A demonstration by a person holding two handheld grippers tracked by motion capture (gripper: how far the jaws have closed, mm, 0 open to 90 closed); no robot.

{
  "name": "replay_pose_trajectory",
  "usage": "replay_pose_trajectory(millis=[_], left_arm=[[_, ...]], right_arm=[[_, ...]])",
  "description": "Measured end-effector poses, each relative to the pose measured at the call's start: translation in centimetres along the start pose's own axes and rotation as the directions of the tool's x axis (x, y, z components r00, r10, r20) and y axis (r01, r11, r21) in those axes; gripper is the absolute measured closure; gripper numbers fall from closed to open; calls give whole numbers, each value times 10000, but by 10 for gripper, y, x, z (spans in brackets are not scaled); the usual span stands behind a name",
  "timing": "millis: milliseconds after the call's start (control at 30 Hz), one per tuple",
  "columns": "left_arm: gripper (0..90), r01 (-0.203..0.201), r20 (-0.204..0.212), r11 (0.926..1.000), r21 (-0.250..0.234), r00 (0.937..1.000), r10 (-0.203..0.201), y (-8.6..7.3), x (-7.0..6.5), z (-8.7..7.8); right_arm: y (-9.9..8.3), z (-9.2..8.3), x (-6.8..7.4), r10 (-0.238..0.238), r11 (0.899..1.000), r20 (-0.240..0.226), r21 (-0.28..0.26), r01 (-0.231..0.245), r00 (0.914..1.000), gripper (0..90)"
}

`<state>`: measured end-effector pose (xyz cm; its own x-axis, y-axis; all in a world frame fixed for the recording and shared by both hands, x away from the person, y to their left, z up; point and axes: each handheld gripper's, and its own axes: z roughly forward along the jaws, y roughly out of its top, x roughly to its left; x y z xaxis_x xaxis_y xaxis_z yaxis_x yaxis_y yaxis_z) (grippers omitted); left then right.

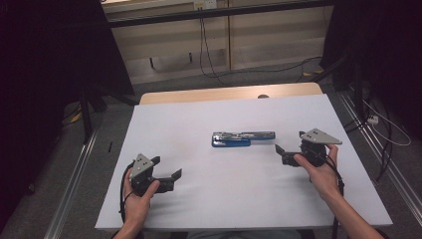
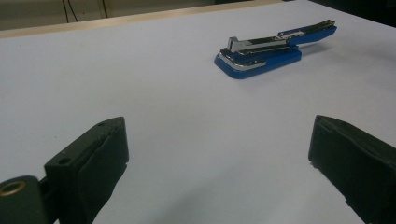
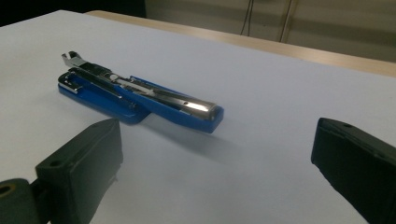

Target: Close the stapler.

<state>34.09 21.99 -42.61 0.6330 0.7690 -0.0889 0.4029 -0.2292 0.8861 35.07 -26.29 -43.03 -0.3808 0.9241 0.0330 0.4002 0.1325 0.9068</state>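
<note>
The blue stapler (image 1: 242,138) lies flat near the middle of the white table (image 1: 189,209). It is swung wide open, so its 2 halves make 1 long line. That line runs from my left side to my right side, straight across in front of me.

My right gripper (image 1: 284,153) is the nearer one. It sits just past the right end of the stapler, close by but not touching. Its jaws are spread wide apart and hold nothing. In the right gripper view the stapler (image 3: 135,95) is right ahead, a bit to the left, with its shiny end pointing at me.

My left gripper (image 1: 169,174) is lower and farther away, down toward my side of the table. Its jaws are wide apart too, with nothing between them. In the left gripper view the stapler (image 2: 273,49) is well off, up and to the right.

I think my right gripper should go first. It is already lined up with the long line of the stapler, so it can slide in toward that end. To pinch the stapler across its thin width, I would need to turn my hand a little. My left gripper would have to travel up and inward to reach the other end.
</note>
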Motion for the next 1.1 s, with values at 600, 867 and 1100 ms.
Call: replay_pose_trajectory(millis=[600,867,1100], left_arm=[[60,-282,-231,9989,-384,9994,273,13,1,3],[50,-397,-141,9992,-91,9991,396,12,-2,16],[54,-499,175,9976,470,9986,491,10,-5,36]], right_arm=[[-7,2,7,-40,9999,-547,-106,34,9985,167],[-7,3,3,81,9995,-660,-311,-102,9978,350],[-9,8,4,254,9997,-1139,12,-255,9932,573]])
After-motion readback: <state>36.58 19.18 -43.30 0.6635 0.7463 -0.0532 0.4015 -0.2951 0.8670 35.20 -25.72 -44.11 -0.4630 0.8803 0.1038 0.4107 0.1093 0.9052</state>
